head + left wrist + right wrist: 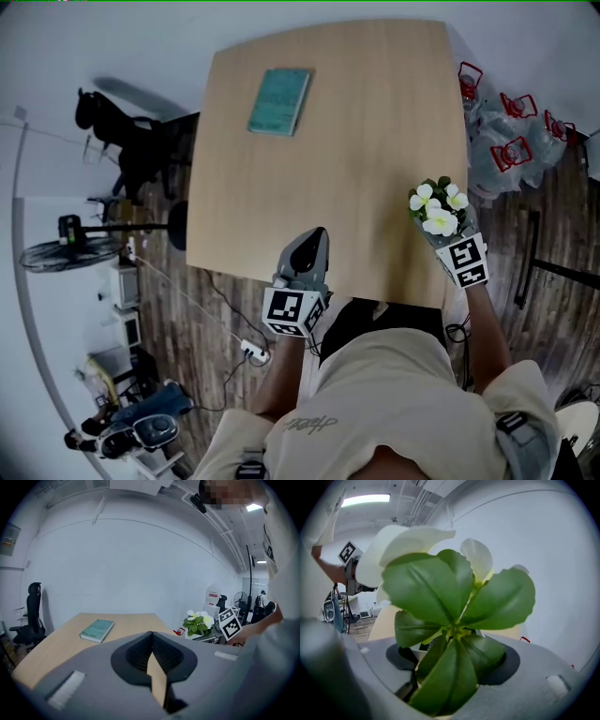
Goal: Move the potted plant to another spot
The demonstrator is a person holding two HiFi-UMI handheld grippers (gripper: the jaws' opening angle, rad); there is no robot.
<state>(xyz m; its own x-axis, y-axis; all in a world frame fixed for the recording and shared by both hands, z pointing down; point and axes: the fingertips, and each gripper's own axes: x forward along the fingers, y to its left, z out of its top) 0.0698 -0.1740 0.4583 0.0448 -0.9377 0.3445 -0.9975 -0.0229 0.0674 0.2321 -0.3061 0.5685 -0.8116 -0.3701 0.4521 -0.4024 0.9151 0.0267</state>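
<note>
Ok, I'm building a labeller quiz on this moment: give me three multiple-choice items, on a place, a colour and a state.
1. The book lies: A. on the table's far part; B. on the floor; C. in a gripper.
2. The potted plant's flowers are: A. red; B. white; C. purple.
3. The left gripper's fingers are: A. wide apart; B. closed on the book; C. together, empty.
Answers: 1 A, head view shows it lying there; 2 B, they are white over green leaves; 3 C, its own view shows the fingers meeting with nothing between.
</note>
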